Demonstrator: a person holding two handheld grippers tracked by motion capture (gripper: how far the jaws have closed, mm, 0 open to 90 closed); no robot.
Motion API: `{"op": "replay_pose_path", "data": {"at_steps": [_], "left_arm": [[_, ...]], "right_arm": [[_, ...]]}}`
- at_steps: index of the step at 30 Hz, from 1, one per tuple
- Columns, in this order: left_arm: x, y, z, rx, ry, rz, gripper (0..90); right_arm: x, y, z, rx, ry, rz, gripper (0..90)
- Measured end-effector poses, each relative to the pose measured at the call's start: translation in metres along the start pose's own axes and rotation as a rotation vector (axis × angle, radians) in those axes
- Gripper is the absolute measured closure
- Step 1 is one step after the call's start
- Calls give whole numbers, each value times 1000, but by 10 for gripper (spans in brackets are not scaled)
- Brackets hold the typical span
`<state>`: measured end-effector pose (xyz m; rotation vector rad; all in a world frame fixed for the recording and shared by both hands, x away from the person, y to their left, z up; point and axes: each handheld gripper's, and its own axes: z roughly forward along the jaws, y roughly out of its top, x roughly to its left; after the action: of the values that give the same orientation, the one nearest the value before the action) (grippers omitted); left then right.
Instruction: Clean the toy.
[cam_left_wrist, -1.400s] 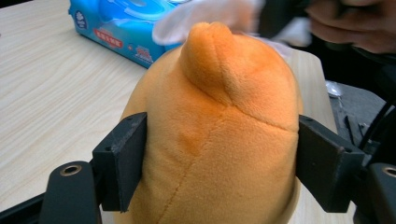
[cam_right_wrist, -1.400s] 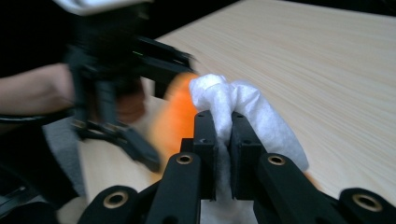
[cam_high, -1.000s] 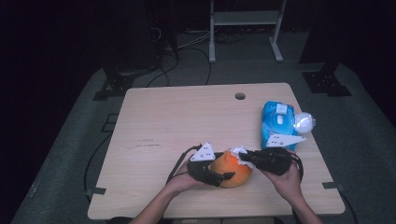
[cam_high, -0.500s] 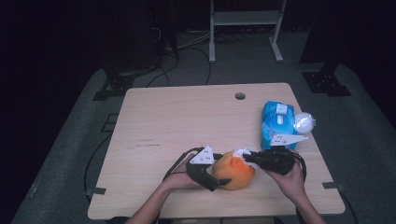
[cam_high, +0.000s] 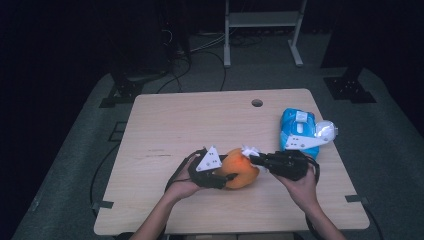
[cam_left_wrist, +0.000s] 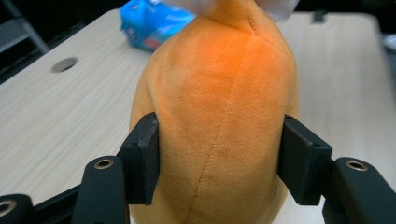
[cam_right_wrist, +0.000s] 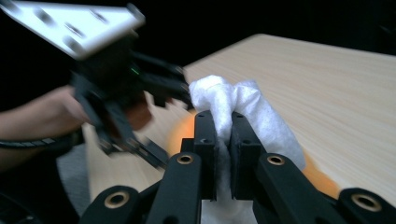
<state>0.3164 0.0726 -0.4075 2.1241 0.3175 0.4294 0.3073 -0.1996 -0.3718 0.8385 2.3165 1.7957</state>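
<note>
- Orange plush toy (cam_high: 240, 171): it sits near the front edge of the wooden table (cam_high: 190, 125), between our 2 grippers; in the left gripper view its seamed belly (cam_left_wrist: 219, 130) rises between the jaws.
- Left gripper (cam_high: 222, 178): its jaws have just been closing, and in the left gripper view both pads (cam_left_wrist: 145, 156) press into the plush flanks, so we read it as clamped on the toy's body.
- Right gripper (cam_high: 256, 159): its jaws are pinched tight on a white fabric tuft (cam_right_wrist: 233, 100) at the toy's top end, seen in the high view as a white scrap (cam_high: 248, 150) beside the orange.
- Handling, as we judge it: the toy looks light, soft and compressible; the pile gives under the pads, so a grip across the widest part of the body should hold without slipping. Nothing about it appears fragile.
- Where to hold: we favour the body for carrying; the thin white tuft suits pulling or steering, though it may stretch or tear at its seam.
- Blue wipes pack (cam_high: 298, 131): it lies well apart, toward the table's right edge.
</note>
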Motion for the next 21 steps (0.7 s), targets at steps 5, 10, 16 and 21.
{"op": "replay_pose_path", "data": {"at_steps": [5, 10, 16, 21], "left_arm": [[-4, -4, 8, 49, 23, 1, 357], [-6, -4, 10, 54, -23, -20, 313], [-13, 1, 9, 101, -96, 4, 311], [-17, 8, 0, 81, -288, -10, 304]], "right_arm": [[-4, 5, 23, 55, 10, -3, 827], [-19, -11, 29, 110, 7, 56, 825], [-17, -13, 17, 107, -12, 65, 824], [-20, -26, 16, 171, -2, 98, 824]]}}
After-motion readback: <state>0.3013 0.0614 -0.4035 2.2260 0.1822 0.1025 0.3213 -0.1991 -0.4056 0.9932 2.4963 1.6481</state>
